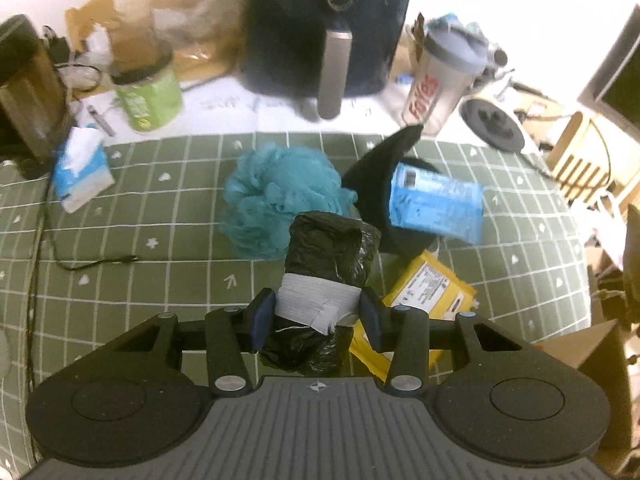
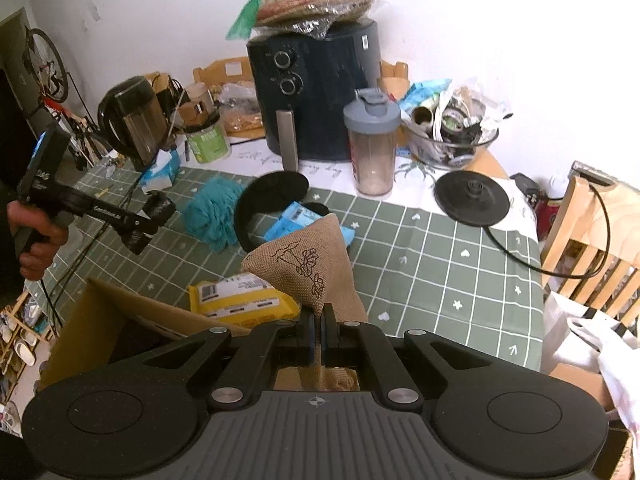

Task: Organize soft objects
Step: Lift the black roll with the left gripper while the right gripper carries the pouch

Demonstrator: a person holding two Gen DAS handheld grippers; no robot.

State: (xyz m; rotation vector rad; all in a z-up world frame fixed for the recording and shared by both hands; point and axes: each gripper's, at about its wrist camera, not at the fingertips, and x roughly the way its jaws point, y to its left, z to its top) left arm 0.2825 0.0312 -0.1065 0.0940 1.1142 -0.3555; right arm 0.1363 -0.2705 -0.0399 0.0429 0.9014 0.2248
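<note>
Cluttered with kitchen things, the table wears a green checked cloth (image 1: 132,216), with a dark air fryer (image 1: 328,28) and a shaker bottle (image 1: 438,80) standing at the back edge. Both tools are loaded. The left gripper (image 1: 318,312) has its jaws part-way closed around a black plastic bag roll (image 1: 326,264), pressing on its grey band, and holds it clear above the cloth. The right gripper (image 2: 319,326) is pinched nearly shut on one edge of a burlap pouch (image 2: 304,264), which stands up from the fingers. A cardboard box (image 2: 120,312) sits open just beside that hand, probably the place the soft things are meant to go. On the cloth lie a teal bath pouf (image 1: 276,200), a blue wipes pack (image 1: 436,206) on something black, and a yellow pack (image 2: 240,298).
</note>
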